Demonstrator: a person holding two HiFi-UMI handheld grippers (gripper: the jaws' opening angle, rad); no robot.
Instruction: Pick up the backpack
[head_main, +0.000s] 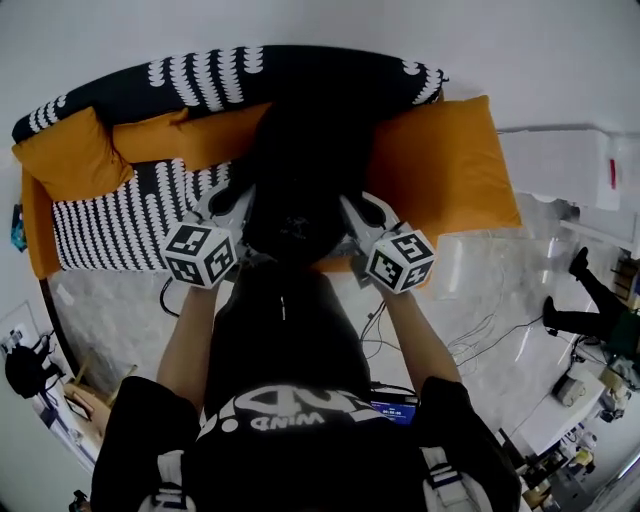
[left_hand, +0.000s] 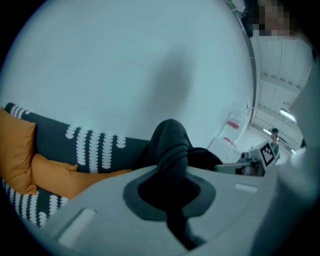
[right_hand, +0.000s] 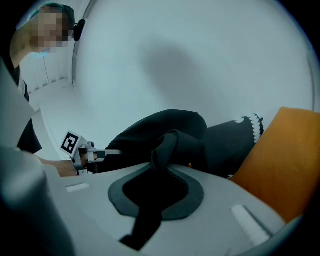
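A black backpack (head_main: 296, 180) hangs in the air between my two grippers, in front of the sofa. My left gripper (head_main: 235, 205) is shut on the backpack's black shoulder strap (left_hand: 172, 150), which bunches up out of its jaws. On the other side my right gripper (head_main: 362, 212) is shut on the second black strap (right_hand: 167, 150). The bag's dark body (right_hand: 165, 131) shows beyond the right jaws, with the left gripper's marker cube (right_hand: 71, 143) past it. Both sets of fingertips are hidden under the bag in the head view.
A black-and-white patterned sofa (head_main: 120, 220) with orange cushions (head_main: 440, 165) stands against the white wall. Cables (head_main: 480, 335) run over the marble floor at the right. A person's legs (head_main: 590, 300) show at the far right, near cluttered tables.
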